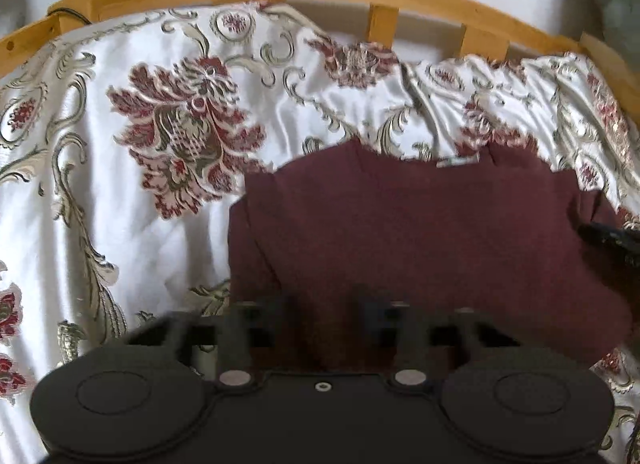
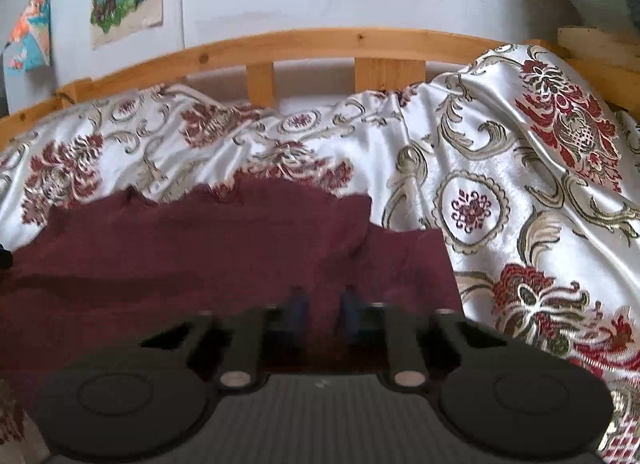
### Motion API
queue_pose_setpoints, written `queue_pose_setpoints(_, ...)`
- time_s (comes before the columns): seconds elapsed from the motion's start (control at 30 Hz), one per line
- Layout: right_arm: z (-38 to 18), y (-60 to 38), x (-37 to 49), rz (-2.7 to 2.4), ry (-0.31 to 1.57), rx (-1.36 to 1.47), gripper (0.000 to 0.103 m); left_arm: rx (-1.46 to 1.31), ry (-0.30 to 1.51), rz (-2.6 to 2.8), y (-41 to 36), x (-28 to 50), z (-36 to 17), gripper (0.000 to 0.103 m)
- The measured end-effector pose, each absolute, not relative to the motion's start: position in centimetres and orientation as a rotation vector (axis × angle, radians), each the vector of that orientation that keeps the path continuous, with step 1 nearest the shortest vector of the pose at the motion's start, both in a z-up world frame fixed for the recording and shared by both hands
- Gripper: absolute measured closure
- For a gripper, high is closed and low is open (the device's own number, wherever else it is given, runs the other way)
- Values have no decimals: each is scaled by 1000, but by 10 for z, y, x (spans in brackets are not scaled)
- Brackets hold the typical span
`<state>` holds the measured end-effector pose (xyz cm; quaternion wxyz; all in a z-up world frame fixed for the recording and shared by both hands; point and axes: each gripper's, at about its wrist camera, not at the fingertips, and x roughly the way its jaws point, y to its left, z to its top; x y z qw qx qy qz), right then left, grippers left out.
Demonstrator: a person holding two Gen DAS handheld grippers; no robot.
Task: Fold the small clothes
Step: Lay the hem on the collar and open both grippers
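Centrally, a dark maroon knitted garment (image 1: 400, 232) is spread flat on a white satin bedspread with red floral and grey scroll motifs (image 1: 120, 224) — no legible writing is seen, only a pale tag at the collar (image 1: 458, 161). The left gripper (image 1: 326, 304) is blurred, its grip undeterminable; the right gripper (image 2: 322, 304) is closed, with maroon fabric seemingly pinched — blurred.
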<state>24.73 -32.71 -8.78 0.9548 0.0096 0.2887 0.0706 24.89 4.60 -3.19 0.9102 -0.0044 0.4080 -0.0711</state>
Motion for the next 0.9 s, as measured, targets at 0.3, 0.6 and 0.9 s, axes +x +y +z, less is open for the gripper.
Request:
queue_pose_setpoints(0.3,-74,-328,228,84,515,-15,99,-35,825,-73,48,252,-36,95)
queue_pose_setpoints(0.6,-86,-328,221,68,563,-17,98,-63,819,-47,54,251,-40,56)
queue_pose_setpoints(0.9,-73,-314,198,101,518,-24,41,-33,719,83,50,220,-22,1)
